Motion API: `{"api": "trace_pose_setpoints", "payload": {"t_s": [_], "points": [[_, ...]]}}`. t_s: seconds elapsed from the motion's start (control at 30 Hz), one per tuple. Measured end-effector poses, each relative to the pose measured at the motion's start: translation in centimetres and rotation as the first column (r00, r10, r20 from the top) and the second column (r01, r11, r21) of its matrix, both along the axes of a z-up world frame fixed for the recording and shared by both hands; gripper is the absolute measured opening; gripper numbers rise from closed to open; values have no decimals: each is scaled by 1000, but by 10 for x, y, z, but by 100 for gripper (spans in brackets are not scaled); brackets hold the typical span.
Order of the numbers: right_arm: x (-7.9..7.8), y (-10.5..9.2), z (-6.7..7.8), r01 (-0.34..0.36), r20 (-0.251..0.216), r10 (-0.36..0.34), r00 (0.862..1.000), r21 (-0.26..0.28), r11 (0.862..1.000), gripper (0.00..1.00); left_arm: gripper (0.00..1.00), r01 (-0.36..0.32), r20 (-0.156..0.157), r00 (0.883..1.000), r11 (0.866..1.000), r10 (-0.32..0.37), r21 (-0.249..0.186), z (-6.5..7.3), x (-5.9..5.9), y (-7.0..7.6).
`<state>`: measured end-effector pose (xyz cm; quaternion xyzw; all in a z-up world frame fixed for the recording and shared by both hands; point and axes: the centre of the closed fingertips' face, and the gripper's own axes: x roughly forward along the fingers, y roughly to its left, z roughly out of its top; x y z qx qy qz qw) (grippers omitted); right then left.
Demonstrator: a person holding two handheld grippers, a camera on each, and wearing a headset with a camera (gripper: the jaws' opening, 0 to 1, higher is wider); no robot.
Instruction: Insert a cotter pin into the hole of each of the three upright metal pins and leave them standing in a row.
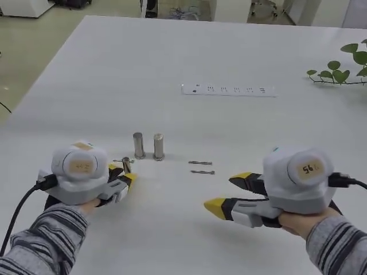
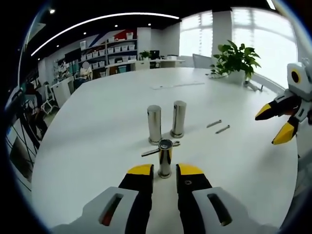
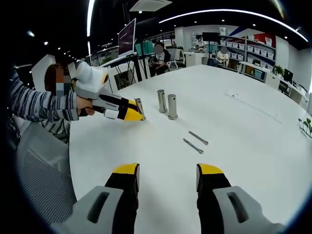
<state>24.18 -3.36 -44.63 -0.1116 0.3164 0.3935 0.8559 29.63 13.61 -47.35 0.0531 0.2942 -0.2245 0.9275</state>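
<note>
Two bare metal pins (image 1: 138, 145) (image 1: 159, 146) stand upright side by side mid-table. A third metal pin (image 1: 126, 165), just left of them and nearer me, has a cotter pin (image 1: 122, 161) through its hole. My left gripper (image 1: 122, 173) is shut on this pin's base; in the left gripper view the pin (image 2: 165, 158) stands between the yellow fingertips (image 2: 141, 170) with the cotter pin (image 2: 160, 148) crosswise. Two loose cotter pins (image 1: 200, 162) (image 1: 202, 172) lie to the right. My right gripper (image 1: 227, 192) hovers open and empty, near them.
A white power strip (image 1: 228, 90) lies further back on the table. A leafy plant (image 1: 344, 66) reaches in at the right edge. In the right gripper view, the left gripper (image 3: 124, 112) and a striped sleeve are at the left, with seated people far behind.
</note>
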Motion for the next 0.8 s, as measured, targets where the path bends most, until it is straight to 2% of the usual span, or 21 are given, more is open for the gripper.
{"api": "trace_pose_setpoints", "payload": {"t_s": [0.07,0.23,0.3,0.37,0.47,0.63,0.8], "points": [[-1,1,0,-4,-1,4,1000,2,1000,43,19,-6,-5,1000,1000,6,-5,3,-4,1],[-1,5,1,-13,1,13,1000,13,1000,44,25,-1,8,1000,999,2,-33,12,-11,-1],[1,6,2,-27,16,27,1000,6,1000,44,28,2,15,1000,999,-1,-52,16,-14,-4],[5,7,5,-41,42,42,998,-7,999,43,32,14,25,1000,999,-13,-46,19,-16,-7],[11,10,8,-44,56,44,997,-11,999,41,36,18,34,999,998,-16,-64,23,-19,-11],[22,20,19,-50,74,48,996,27,998,43,49,5,34,999,997,-2,-74,28,-26,-13],[42,32,30,-31,97,22,995,84,996,45,55,16,34,999,996,-13,-92,33,-34,-19]]}}
